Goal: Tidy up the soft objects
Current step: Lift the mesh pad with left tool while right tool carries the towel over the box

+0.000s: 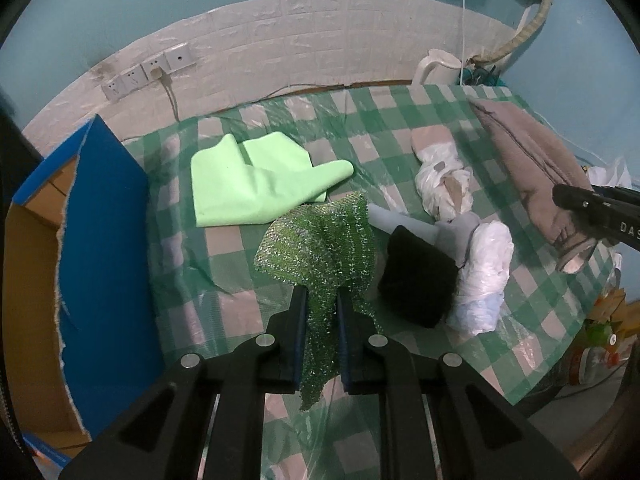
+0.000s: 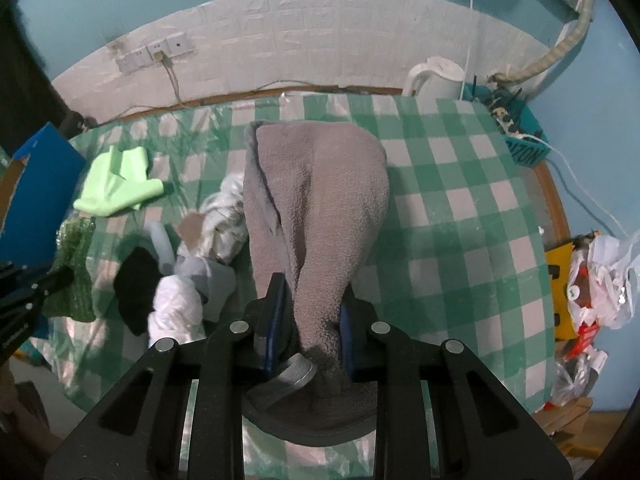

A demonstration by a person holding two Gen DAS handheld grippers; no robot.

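Blue box is getting cut off at 9 o'clock; black cloth is hiding part of white bag (contents unclear, pic blurry).

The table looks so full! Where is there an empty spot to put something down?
The checked tablecloth is bare between the grey fleece and the white kettle. Another bare strip lies between the light green cloth and the wall. It is crowded in the middle: the black sock, white plastic bags and grey socks.
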